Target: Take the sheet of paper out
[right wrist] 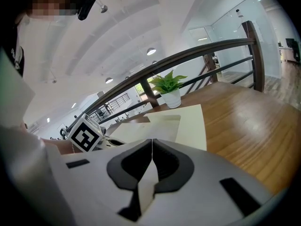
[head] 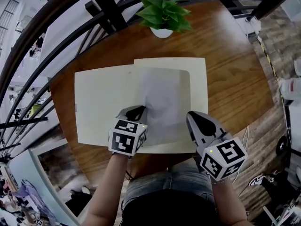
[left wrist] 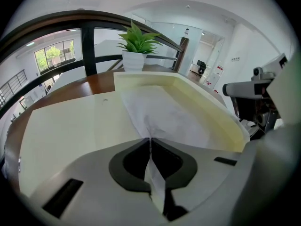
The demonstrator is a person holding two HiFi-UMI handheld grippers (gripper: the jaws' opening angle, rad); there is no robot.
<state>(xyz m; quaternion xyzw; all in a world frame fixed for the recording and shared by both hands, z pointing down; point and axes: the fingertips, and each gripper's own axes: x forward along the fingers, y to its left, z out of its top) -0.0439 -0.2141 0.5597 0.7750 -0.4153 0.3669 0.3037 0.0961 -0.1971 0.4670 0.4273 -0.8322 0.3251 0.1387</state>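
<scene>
My left gripper [left wrist: 150, 142] gripped the near edge of the sheet of paper [left wrist: 164, 112] — it lay on the cream folder [left wrist: 70, 126]; my right gripper [right wrist: 151, 145] was closed, empty.

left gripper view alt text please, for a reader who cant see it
The left gripper has its fingers shut on the near edge of a white sheet of paper lying in an open cream folder. A potted plant stands behind on the wooden table.
</scene>
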